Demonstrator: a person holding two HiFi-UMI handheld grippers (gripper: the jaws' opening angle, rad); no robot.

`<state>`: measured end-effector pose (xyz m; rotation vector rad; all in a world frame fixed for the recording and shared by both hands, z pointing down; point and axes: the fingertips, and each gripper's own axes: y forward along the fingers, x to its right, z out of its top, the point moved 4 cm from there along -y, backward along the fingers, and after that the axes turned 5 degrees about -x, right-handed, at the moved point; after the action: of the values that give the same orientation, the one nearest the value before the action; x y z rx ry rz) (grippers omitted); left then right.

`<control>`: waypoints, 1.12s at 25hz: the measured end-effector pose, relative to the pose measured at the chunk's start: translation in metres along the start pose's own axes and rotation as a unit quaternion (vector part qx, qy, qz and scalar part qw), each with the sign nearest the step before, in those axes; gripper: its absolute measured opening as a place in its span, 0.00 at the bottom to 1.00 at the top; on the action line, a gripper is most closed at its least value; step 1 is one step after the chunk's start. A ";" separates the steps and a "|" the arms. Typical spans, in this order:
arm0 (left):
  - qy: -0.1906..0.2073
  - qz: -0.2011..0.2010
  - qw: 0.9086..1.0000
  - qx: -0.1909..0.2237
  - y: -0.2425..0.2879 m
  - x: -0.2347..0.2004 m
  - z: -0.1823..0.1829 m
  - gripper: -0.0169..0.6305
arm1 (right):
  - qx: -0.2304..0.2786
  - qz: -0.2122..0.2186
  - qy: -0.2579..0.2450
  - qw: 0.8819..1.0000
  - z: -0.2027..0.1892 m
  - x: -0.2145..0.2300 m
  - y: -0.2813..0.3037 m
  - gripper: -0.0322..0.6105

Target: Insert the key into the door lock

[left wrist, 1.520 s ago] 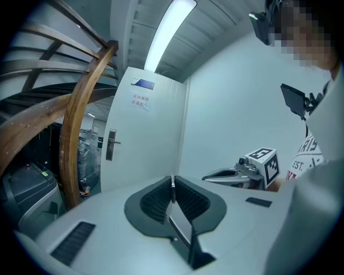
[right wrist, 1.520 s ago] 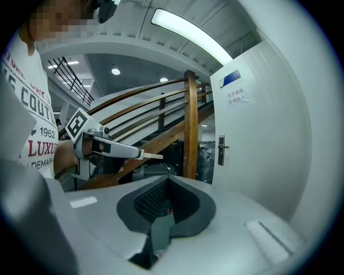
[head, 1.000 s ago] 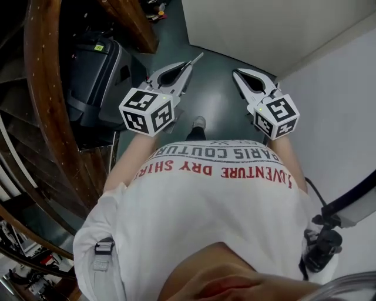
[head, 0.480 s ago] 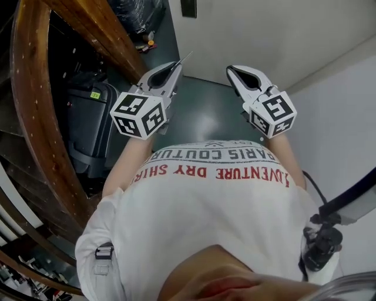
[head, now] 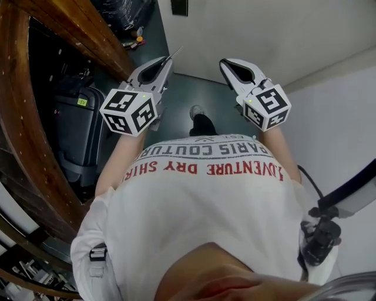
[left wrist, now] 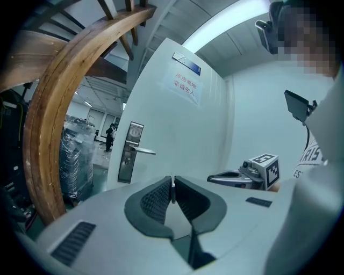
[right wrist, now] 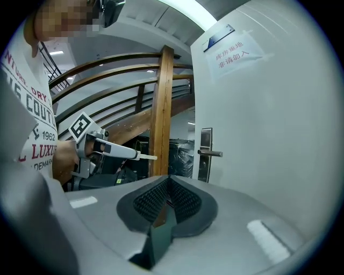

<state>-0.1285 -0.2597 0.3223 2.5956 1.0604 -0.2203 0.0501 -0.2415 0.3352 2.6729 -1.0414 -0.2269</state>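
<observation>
My left gripper (head: 169, 60) is shut on a thin metal key (head: 174, 53) whose blade pokes out past the jaw tips; the blade also shows edge-on between the pads (left wrist: 172, 187), and from the side as a pale key (right wrist: 148, 157). My right gripper (head: 225, 63) is held beside it, shut with nothing in it (right wrist: 169, 180). Ahead stands a white door (left wrist: 177, 134) with a dark lock plate (left wrist: 130, 152) and a lever handle (left wrist: 143, 151). The lock plate (right wrist: 206, 153) is still some way off from both grippers, and its top shows at the head view's upper edge (head: 179, 7).
A curved wooden stair rail (head: 35, 147) runs along the left, with a black suitcase (head: 75, 126) behind it. A white wall (head: 335, 117) closes the right side. A paper sign (left wrist: 185, 85) hangs on the door. My foot (head: 197, 111) is on the dark floor.
Both grippers have moved forward together toward the door. The door and its lock plate have come closer, and the suitcase has slid back along the left.
</observation>
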 end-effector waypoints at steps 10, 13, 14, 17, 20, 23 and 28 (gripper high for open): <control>-0.018 0.021 1.000 -0.009 0.067 -0.064 0.022 0.06 | -0.011 0.024 -0.002 1.000 0.015 0.080 0.083 0.05; -0.026 0.027 0.999 -0.010 0.080 -0.082 0.025 0.06 | -0.010 0.023 -0.011 1.000 0.025 0.102 0.106 0.06; -0.029 0.029 0.999 -0.010 0.083 -0.087 0.026 0.06 | -0.011 0.019 -0.016 1.000 0.029 0.109 0.112 0.06; -0.035 0.032 0.999 -0.009 0.090 -0.098 0.025 0.06 | -0.009 0.004 -0.030 1.000 0.038 0.132 0.127 0.06; -0.039 0.036 0.999 -0.011 0.094 -0.109 0.023 0.06 | 0.003 -0.011 -0.038 0.999 0.049 0.153 0.143 0.11; -0.046 0.040 0.998 -0.012 0.096 -0.119 0.020 0.06 | 0.013 -0.027 -0.046 0.999 0.058 0.171 0.158 0.22; -0.060 0.039 0.997 -0.016 0.102 -0.127 0.014 0.06 | 0.018 -0.017 -0.037 0.999 0.063 0.190 0.181 0.29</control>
<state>-0.1473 -0.4159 0.3677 2.5539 0.9110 -0.3320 0.0581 -0.5111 0.3199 2.7355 -1.0308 -0.3193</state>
